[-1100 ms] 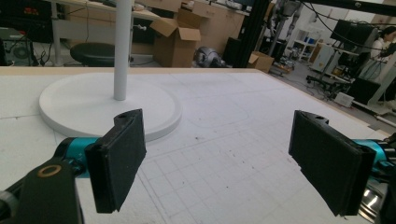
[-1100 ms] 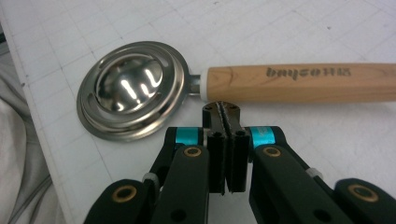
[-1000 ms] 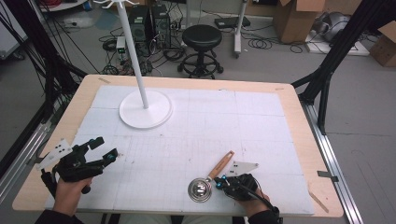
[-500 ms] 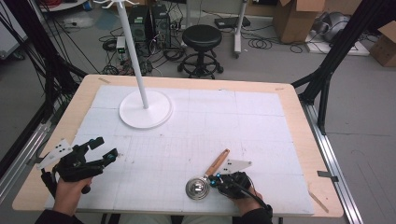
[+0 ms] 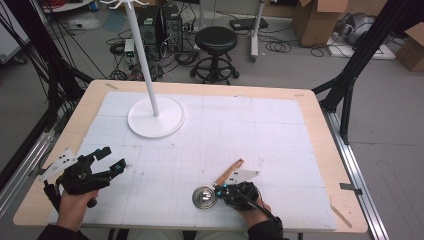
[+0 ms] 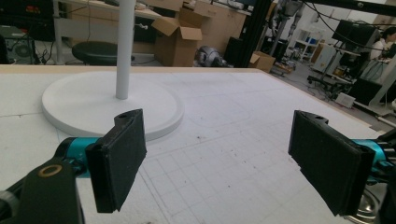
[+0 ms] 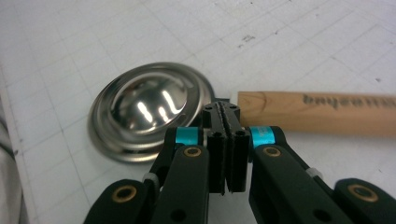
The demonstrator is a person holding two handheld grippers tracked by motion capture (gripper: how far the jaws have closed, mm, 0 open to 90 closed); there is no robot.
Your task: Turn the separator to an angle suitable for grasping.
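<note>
Ladle (image 5: 212, 191), one; stand (image 5: 156, 116), one; left tongs (image 5: 111, 159) apart, right tongs (image 7: 223, 112) together.

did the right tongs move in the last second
Yes. In the high view the right tongs have slid a little left and toward the near table edge, away from the white stand base, with the metal ladle.

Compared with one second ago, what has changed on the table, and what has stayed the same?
The right claw, shut at the neck of the ladle between steel bowl and wooden handle, has drawn slightly back toward the person's edge of the table, the ladle moving with it. The left claw stayed open and in place; the white stand did not move.
</note>
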